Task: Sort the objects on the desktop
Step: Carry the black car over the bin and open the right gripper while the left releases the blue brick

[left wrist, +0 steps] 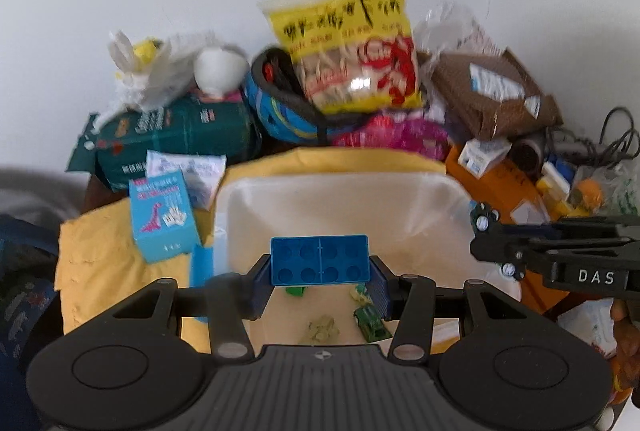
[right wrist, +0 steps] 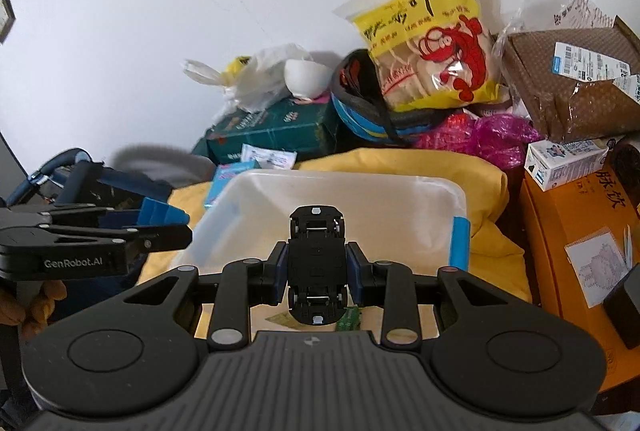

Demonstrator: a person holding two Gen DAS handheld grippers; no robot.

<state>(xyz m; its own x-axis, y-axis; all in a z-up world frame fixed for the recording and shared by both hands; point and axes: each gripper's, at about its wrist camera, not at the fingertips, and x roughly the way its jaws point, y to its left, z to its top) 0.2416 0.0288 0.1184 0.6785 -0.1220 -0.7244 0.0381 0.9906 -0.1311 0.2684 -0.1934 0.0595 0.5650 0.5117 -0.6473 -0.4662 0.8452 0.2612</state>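
Blue block [left wrist: 319,259], long axis crosswise, sits clenched in your left tool [left wrist: 320,283] above the white bin's [left wrist: 400,199] near edge. Your right tool [right wrist: 317,273] grips a black toy car [right wrist: 317,263] belly-up, nose pointing away, over the same bin. Small green toys [left wrist: 370,323] lie inside; a yellow snack bag [right wrist: 432,43] stands behind.

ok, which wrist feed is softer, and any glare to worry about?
Left wrist view: motion blur across the background clutter, with a glare spot on the yellow snack bag; the blue brick in the left claw stays fairly crisp. Right wrist view: sharper, print on the bag legible, toy car clear in the right claw. Both show fisheye corner vignetting.
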